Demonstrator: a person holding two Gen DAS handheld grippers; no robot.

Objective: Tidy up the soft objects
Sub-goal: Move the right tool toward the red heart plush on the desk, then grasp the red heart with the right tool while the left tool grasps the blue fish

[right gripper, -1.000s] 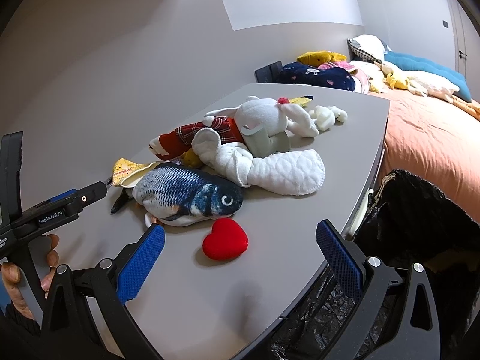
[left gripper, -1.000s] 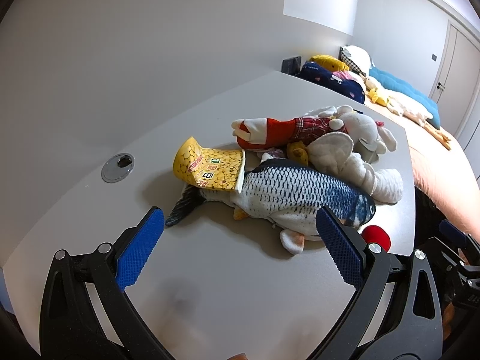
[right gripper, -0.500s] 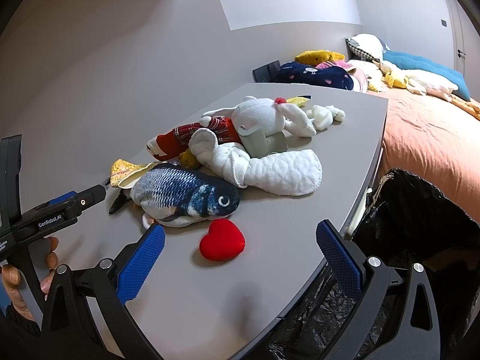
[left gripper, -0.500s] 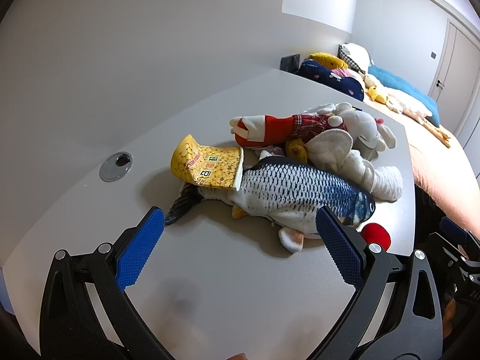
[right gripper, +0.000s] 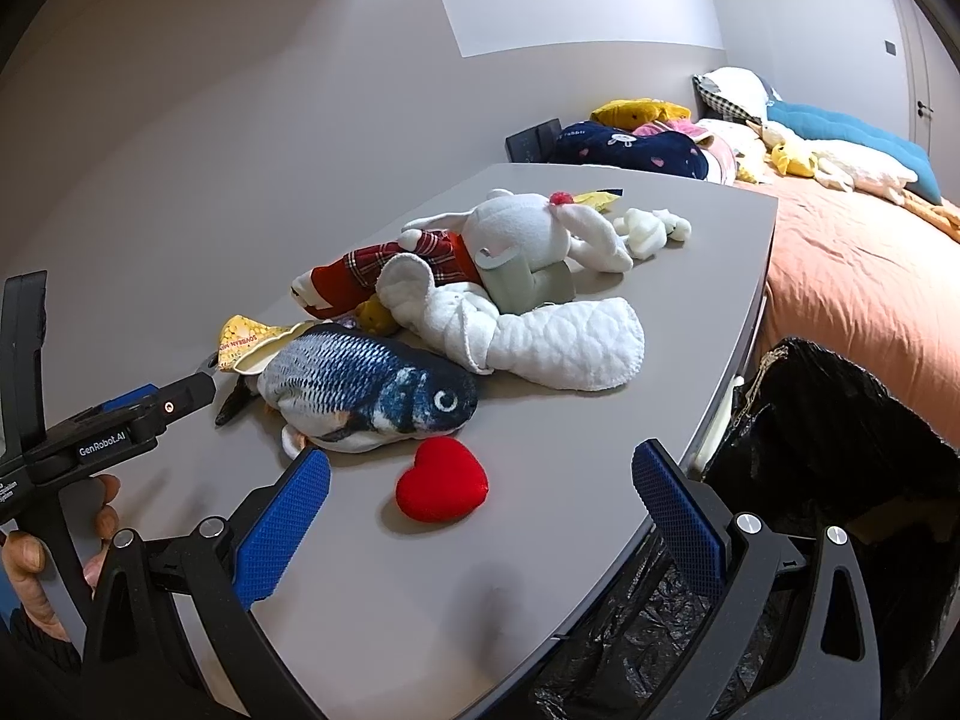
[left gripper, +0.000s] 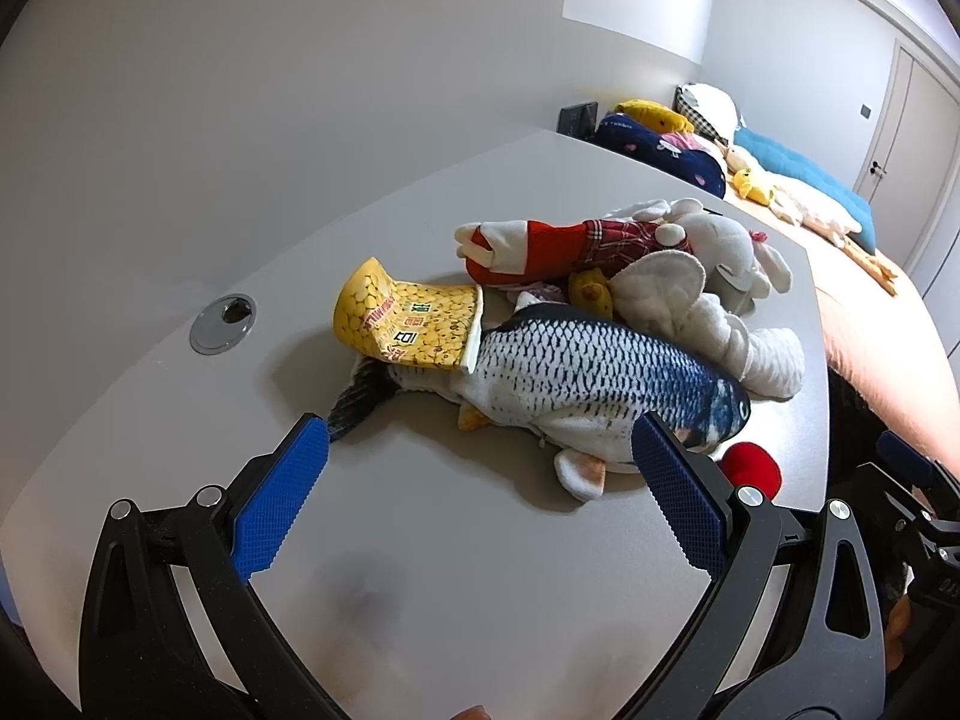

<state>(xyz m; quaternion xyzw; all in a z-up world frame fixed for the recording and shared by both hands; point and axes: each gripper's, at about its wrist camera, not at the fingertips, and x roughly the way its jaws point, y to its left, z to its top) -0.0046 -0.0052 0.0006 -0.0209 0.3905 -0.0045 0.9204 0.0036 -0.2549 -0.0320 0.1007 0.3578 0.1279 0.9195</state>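
A heap of soft toys lies on the grey table (left gripper: 456,564). A blue-and-white plush fish (left gripper: 588,378) (right gripper: 366,390) lies nearest, with a yellow corn-print pouch (left gripper: 408,324) over its tail. Behind it are a red plaid plush (left gripper: 564,240), a white quilted plush (right gripper: 540,336) and a white rabbit (right gripper: 528,234). A red heart cushion (right gripper: 441,487) sits in front of the fish. My left gripper (left gripper: 480,498) is open, just short of the fish. Nothing is between the fingers of my open right gripper (right gripper: 480,510), which frames the heart.
A round metal cable grommet (left gripper: 223,323) is set in the table at the left. A black bin bag (right gripper: 828,480) stands open beside the table's right edge. Beyond lies a bed (right gripper: 858,264) with pillows and more plush toys. A hand (right gripper: 36,564) holds the left gripper.
Both grippers have drifted slightly nearer the toy heap; the fish and heart sit a little lower and closer in view. Both stayed open, and no toy has moved.
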